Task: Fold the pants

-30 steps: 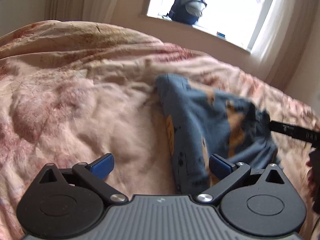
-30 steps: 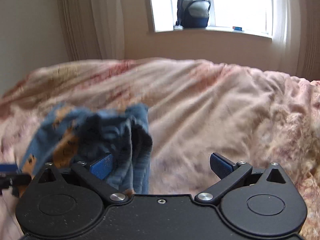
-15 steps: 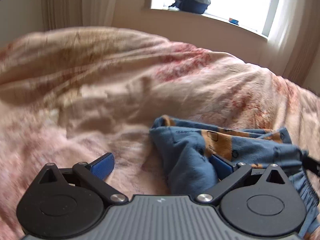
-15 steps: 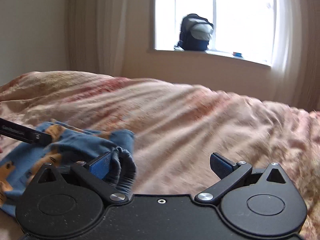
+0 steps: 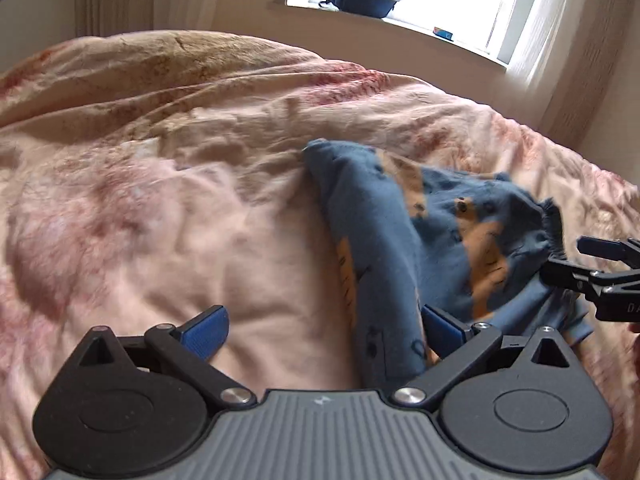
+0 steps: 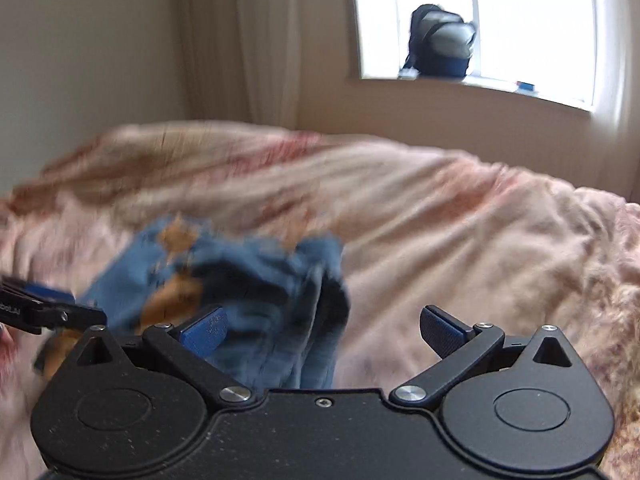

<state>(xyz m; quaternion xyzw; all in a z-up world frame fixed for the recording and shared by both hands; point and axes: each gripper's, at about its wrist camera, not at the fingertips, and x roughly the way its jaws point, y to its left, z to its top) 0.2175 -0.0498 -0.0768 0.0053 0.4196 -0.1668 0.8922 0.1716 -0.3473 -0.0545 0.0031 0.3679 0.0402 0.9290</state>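
Small blue pants (image 5: pixel 380 240) with orange animal prints lie bunched on the pink bed cover. In the left wrist view they sit right of centre, one folded edge reaching down beside my right fingertip (image 5: pixel 440 326). My left gripper (image 5: pixel 324 324) is open, nothing between its pads. In the right wrist view the pants (image 6: pixel 256 280) are blurred and lie over the left side, against the left fingertip (image 6: pixel 204 330). My right gripper (image 6: pixel 324 328) is open. It also shows at the right edge of the left wrist view (image 5: pixel 600 276), by the elastic waistband (image 5: pixel 550 224).
The rumpled pink and red floral bed cover (image 5: pixel 160 200) fills both views. A dark backpack (image 6: pixel 440 44) stands on the windowsill behind the bed. Curtains (image 6: pixel 240 40) hang left of the window. My left gripper's finger tip shows at the left edge of the right wrist view (image 6: pixel 40 308).
Both grippers have shifted over the bed; the pants, flatter half a second ago, are bunched up more, and the right view is blurred by motion. Both grippers stay open.
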